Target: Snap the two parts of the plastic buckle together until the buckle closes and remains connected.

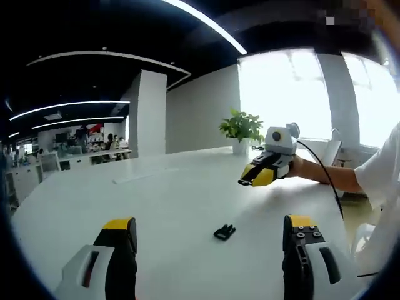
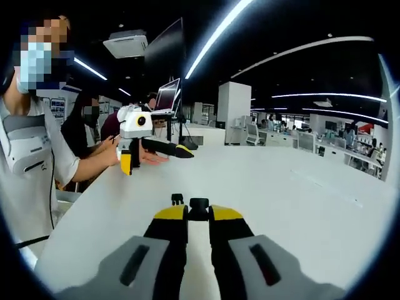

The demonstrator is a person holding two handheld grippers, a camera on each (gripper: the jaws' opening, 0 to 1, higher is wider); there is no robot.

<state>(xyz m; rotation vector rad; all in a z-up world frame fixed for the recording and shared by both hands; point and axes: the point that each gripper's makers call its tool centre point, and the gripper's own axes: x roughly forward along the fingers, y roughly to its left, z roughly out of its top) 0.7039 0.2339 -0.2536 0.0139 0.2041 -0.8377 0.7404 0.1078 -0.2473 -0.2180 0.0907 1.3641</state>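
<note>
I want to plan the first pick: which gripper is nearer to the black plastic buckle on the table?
Probably right. The right gripper hovers just above and beyond the buckle; the left gripper, jaws open, sits further back, framing it.

Left gripper view: rides low over the white table (image 1: 156, 206), facing a window and a potted plant (image 1: 242, 128).
Right gripper view: low over the same table (image 2: 294, 187), facing the office interior.
Shared: the tabletop; each view catches the opposite gripper.
</note>
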